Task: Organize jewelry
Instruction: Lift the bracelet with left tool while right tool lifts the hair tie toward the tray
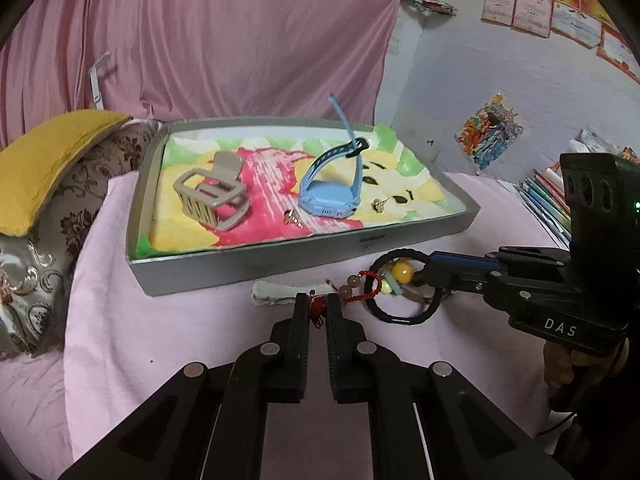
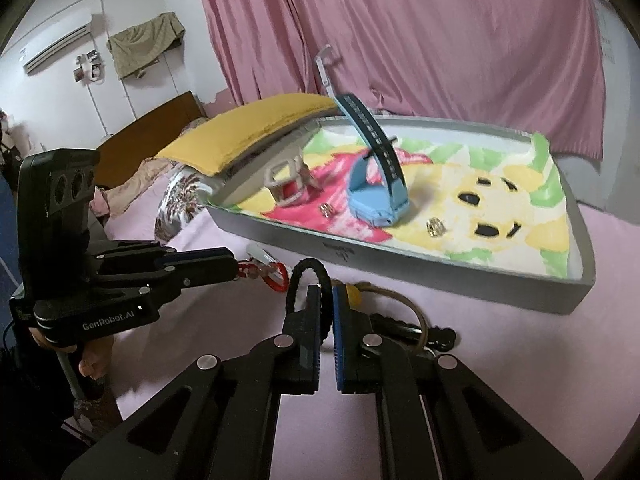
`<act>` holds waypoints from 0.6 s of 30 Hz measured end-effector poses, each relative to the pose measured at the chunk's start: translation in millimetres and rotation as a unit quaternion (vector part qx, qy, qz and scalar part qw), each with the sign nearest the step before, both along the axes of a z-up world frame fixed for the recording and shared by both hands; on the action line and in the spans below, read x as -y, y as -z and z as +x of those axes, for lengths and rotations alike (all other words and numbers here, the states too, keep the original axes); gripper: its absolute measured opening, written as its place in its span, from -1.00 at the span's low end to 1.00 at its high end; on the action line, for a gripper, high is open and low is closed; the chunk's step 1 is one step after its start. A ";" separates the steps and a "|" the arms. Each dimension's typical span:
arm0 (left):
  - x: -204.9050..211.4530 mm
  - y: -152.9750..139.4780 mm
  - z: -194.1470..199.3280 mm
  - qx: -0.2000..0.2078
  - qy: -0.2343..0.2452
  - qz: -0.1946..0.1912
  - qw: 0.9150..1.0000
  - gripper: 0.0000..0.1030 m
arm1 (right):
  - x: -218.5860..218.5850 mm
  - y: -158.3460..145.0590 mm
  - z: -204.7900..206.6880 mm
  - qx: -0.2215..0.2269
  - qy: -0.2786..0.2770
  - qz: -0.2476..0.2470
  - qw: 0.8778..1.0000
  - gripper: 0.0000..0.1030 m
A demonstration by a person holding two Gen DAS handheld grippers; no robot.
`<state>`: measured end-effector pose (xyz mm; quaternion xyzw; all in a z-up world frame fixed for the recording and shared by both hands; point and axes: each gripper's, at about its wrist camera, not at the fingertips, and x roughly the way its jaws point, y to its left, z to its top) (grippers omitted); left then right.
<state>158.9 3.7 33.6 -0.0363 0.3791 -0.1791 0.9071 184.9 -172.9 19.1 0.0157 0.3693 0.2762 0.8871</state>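
On the pink cloth [image 1: 168, 332], just in front of the shallow grey cardboard tray [image 1: 256, 268] lined with a bright cartoon towel, the left gripper [image 1: 318, 300] is clenched on the red knotted cord bracelet with pinkish beads [image 1: 360, 286]; the right gripper [image 2: 326, 292] is clamped on the black braided ring bracelet [image 2: 306, 274]; inside the tray lie a beige plastic watch [image 1: 212, 194], a blue child's smartwatch [image 1: 330, 196] and two small gold earrings [image 1: 292, 216].

The small ring [image 2: 435, 227] in the tray [image 2: 440, 280] is perhaps blurred beyond telling its stone.
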 end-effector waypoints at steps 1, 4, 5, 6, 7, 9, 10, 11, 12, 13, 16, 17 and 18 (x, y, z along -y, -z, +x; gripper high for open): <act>0.3 -2.0 -1.0 0.004 0.001 0.000 1.000 -0.86 | -0.4 -2.9 -2.2 0.007 0.001 -0.001 1.000 -0.90; 1.6 -8.2 -4.9 0.017 0.002 0.002 1.000 -0.86 | -1.5 -10.8 -8.6 0.028 0.006 -0.004 1.000 -0.90; 2.1 -10.1 -6.2 0.022 0.002 0.002 1.000 -0.86 | -1.4 -14.3 -10.9 0.036 0.009 -0.004 0.999 -0.90; 2.3 -12.5 -7.8 0.029 0.000 0.002 1.000 -0.86 | -0.8 -17.2 -12.7 0.042 0.011 -0.003 0.999 -0.90; 2.4 -14.5 -9.1 0.034 -0.001 0.001 0.999 -0.86 | -0.1 -19.3 -13.8 0.046 0.012 -0.002 0.999 -0.90; 0.7 -19.7 -11.0 0.046 -0.007 -0.005 0.999 -0.86 | 2.3 -26.1 -16.8 0.062 0.020 -0.001 0.998 -0.90; -0.1 -22.2 -12.0 0.052 -0.009 -0.007 0.999 -0.86 | 3.9 -30.0 -17.9 0.072 0.025 -0.001 0.997 -0.90; -0.8 -25.2 -12.5 0.060 -0.012 -0.009 0.998 -0.86 | 4.6 -32.9 -19.2 0.074 0.027 -0.001 0.997 -0.90; -1.4 -28.8 -13.3 0.070 -0.016 -0.010 0.997 -0.86 | 6.8 -37.6 -20.3 0.086 0.033 0.002 0.996 -0.90; -2.0 -32.3 -14.0 0.080 -0.019 -0.012 0.997 -0.86 | 9.3 -42.6 -21.4 0.099 0.041 0.005 0.994 -0.90; -2.7 -45.2 -17.8 0.128 -0.028 -0.026 0.991 -0.86 | 14.4 -55.2 -23.3 0.133 0.060 0.014 0.989 -0.90; -2.1 -49.0 -18.0 0.140 -0.031 -0.029 0.989 -0.86 | 15.9 -59.3 -23.0 0.142 0.066 0.018 0.987 -0.90; -1.3 -53.2 -17.3 0.155 -0.035 -0.032 0.987 -0.86 | 16.6 -63.1 -22.4 0.153 0.071 0.021 0.986 -0.90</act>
